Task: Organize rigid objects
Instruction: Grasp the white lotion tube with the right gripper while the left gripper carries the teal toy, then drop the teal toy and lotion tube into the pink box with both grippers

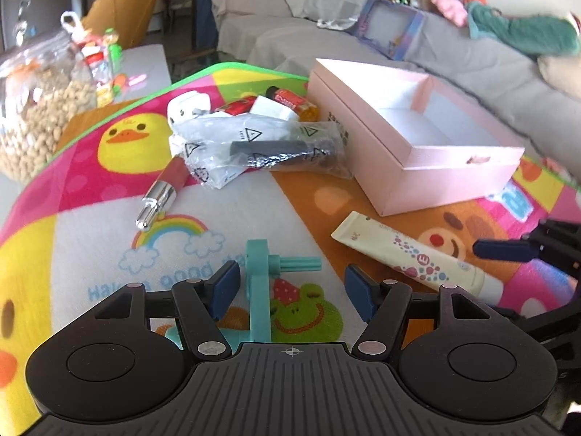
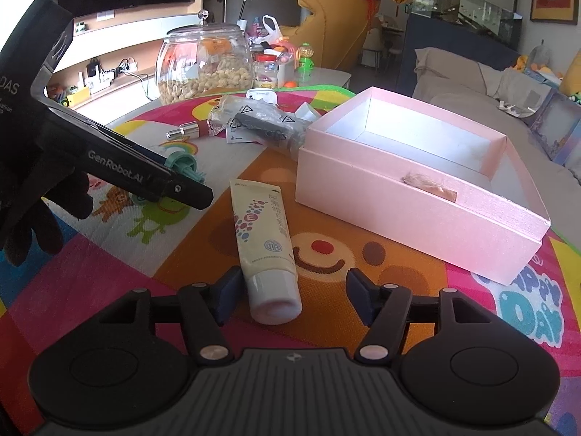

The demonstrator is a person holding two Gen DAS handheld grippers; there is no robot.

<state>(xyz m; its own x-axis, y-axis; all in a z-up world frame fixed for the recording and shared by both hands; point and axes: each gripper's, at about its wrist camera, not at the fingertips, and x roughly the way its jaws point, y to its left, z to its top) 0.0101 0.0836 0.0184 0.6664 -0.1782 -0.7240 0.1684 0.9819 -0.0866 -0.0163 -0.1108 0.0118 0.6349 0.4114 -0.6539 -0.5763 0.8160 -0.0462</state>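
Pickup is in hand: left gripper [image 1: 290,290] straddles the teal part [image 1: 259,290], right gripper [image 2: 294,294] the tube [image 2: 265,239], both jaws apart, gripping nothing; next, close and carry to the pink box [image 2: 410,214].

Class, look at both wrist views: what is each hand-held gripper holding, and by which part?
Nothing is held. The left hand-held gripper is open around the teal plastic part; the right hand-held gripper is open around the cream tube at its cap.

A pale cream tube [image 2: 262,232] with pink and blue dots lies flat on the colourful mat, white cap toward the camera, just beside the open pink box [image 2: 417,196]. A teal plastic part [image 1: 259,290] lies nearby; a silver-capped lipstick [image 1: 163,192] rests farther back.
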